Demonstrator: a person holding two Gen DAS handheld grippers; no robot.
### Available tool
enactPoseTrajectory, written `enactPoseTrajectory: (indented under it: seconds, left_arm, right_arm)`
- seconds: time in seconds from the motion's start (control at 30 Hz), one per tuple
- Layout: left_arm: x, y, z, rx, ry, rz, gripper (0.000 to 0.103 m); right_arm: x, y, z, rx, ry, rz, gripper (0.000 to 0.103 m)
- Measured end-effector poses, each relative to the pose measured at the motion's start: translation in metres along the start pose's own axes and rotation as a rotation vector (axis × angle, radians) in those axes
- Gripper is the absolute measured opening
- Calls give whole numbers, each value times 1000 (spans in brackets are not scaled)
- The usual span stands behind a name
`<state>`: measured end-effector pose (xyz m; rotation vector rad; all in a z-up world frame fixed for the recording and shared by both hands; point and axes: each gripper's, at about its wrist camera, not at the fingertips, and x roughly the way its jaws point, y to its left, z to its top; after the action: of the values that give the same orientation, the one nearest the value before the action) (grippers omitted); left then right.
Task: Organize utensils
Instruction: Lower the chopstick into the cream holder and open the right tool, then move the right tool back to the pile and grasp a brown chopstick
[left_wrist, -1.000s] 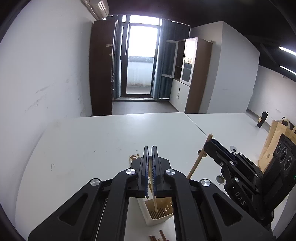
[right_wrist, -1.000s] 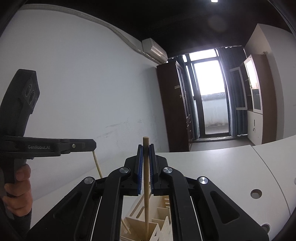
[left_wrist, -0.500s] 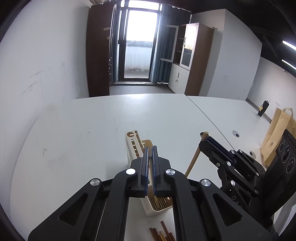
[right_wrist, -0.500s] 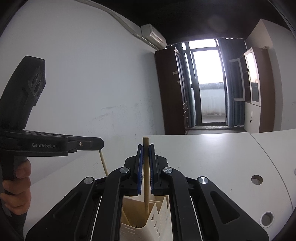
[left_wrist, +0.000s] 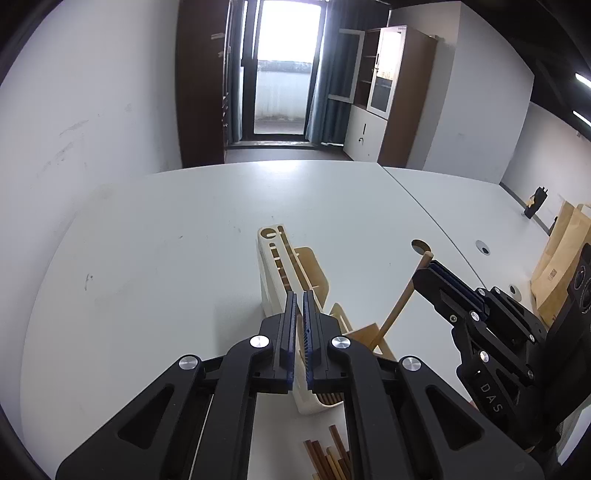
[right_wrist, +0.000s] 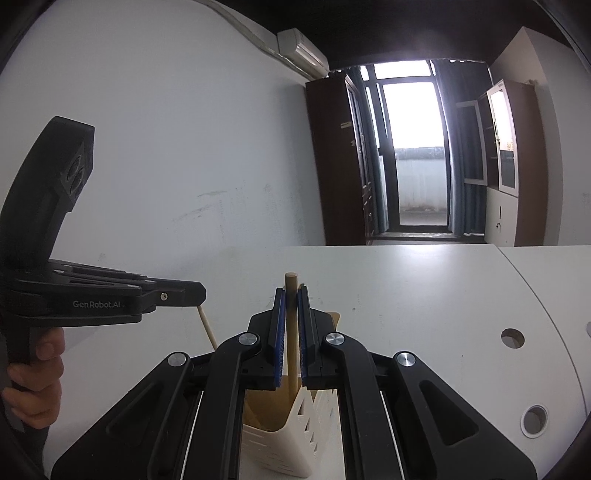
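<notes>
Both tongs have dipped toward the cream utensil caddy (left_wrist: 275, 280) over the past second, so more of the white desk (left_wrist: 166, 236) and the holder's slotted top now fill the left wrist view. Left tongs (left_wrist: 300, 314) are clamped on a thin pale chopstick (right_wrist: 207, 328), which slants down from their tips toward the caddy's near compartment. Right tongs (right_wrist: 290, 306) are closed on a thicker wooden stick (right_wrist: 291, 332), held near-vertical in their own view, its round top poking above the jaws and its lower end already inside a compartment of the caddy.

Seen from the left wrist, that stick (left_wrist: 402, 299) leans up and to the right out of the holder. Its long axis points into the opening directly below the right tongs, so the coming move looks like a straight drop or release. More brown chopsticks (left_wrist: 328, 458) lie loose on the desk just in front of the caddy, nearer the left tongs.

Readable lettering: "GenRobot.AI" on the left device, "DAS" on the right
</notes>
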<state>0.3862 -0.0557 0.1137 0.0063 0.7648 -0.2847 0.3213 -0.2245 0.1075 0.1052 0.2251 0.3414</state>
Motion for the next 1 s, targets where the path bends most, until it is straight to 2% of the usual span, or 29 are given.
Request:
enactPoseTrajectory:
  seconds: [0.1,0.13,0.17,0.2,0.23,0.3,0.33,0.37,0.4,0.47,0.53,0.67,0.8,1.0]
  left_arm:
    - [3,2,-5,3,20,1,12]
    - [3,3,-6,2,23,2,24]
    - [2,5,-7,-3,19,5,31]
    - [-2,7,-7,-12,6,10,46]
    - [-6,7,-6,-19,-9,8,57]
    - [-19,12,-9,-32,-39,3,63]
    - [-27,15,-11,-38,-54,4,72]
    - [-35,17,-15,-44,-69,3,79]
    - [-43,20,-20,-53,-83,5,90]
    - [-53,24,-34,-57,-94,13,93]
    - [-54,26,-54,-54,-64,23,96]
    - [-33,32,-105,-81,51,13,97]
    - [-11,28,-164,-62,158,40,97]
    - [19,18,-232,-11,287,74,96]
  right_arm:
    - [3,0,1,1,45,-2,9]
    - [4,0,3,-1,55,-2,13]
    - [1,-1,4,1,53,3,29]
    - [-5,-1,7,12,34,5,48]
    - [-12,-2,9,27,8,9,54]
    - [-29,-2,16,37,-32,21,59]
    - [-36,-1,18,36,-43,18,62]
    - [-43,-1,19,37,-49,12,70]
    - [-50,0,19,38,-47,11,74]
    - [-58,3,11,36,-14,3,77]
    - [-60,5,-2,31,43,-7,81]
    - [-51,5,-44,48,191,-32,82]
    - [-42,1,-88,77,324,-55,82]
    - [-35,13,-145,44,458,-60,82]
